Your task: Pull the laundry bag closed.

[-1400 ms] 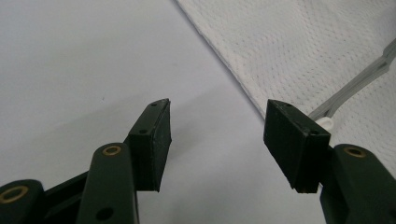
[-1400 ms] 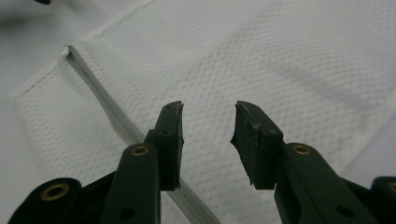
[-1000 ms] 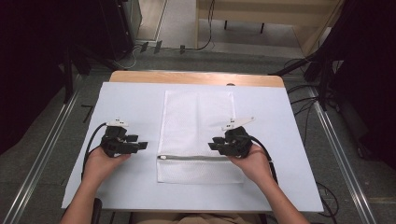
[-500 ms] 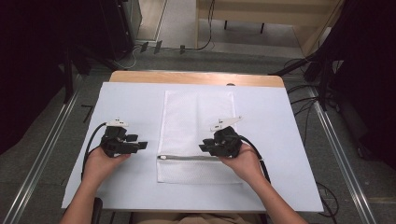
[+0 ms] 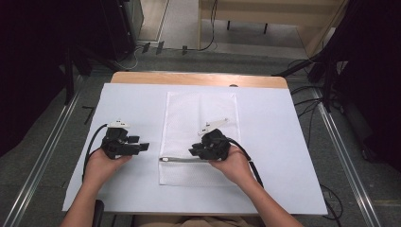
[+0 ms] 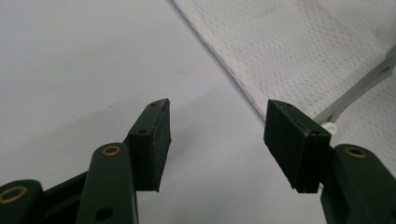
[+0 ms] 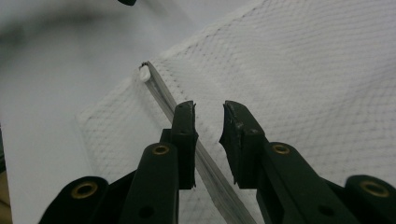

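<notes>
White mesh bag (image 5: pixel 198 137) lies flat mid-desk (image 5: pixel 283 142), zipper (image 5: pixel 182 159) near its front edge. Right gripper (image 7: pixel 208 119) over zipper, fingers narrowly apart, just been closing, nothing pinched. Left gripper (image 6: pixel 215 135) beside bag, fingers wide apart, empty. Zipper pull (image 7: pixel 144 73) tiny, blurred.

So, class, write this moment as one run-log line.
left gripper: open, beside mesh bag | right gripper: fingers closing over zipper, not gripping | zipper pull: at bag's left end
</notes>
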A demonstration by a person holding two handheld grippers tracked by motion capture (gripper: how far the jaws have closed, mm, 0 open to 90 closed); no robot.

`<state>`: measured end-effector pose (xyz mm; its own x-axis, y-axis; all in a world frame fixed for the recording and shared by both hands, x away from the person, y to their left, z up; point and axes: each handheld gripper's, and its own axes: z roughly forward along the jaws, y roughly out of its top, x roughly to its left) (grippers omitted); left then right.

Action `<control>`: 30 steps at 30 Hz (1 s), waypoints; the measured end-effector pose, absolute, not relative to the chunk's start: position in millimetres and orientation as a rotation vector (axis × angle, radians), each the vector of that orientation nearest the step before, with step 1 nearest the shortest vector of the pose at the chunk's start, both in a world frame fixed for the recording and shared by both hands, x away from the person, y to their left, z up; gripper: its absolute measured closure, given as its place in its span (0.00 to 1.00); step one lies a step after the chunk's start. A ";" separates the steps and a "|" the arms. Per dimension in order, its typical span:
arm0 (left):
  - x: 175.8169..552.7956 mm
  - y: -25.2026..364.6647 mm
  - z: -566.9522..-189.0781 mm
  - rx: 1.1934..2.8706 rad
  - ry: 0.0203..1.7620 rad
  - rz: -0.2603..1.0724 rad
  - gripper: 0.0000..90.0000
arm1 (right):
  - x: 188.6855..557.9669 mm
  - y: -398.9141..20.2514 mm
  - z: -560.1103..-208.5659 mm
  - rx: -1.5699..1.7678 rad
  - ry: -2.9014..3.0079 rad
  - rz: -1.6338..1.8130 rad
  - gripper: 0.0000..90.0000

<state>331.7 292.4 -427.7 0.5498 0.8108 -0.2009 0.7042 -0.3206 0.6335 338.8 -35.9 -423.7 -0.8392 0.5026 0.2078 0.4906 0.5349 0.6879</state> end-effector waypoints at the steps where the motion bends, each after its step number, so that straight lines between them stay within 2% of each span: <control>1: 331.5 292.6 -427.4 2.105 1.218 0.205 0.46 | 338.3 -32.4 -424.6 0.881 2.743 1.219 0.84; 15: 331.7 293.8 -427.5 2.092 1.219 0.209 0.46 | 333.6 -2.6 -436.7 0.846 2.803 1.219 0.90; 30: 332.2 295.3 -426.9 2.091 1.220 0.206 0.46 | 335.9 22.8 -448.3 0.838 2.826 1.243 0.91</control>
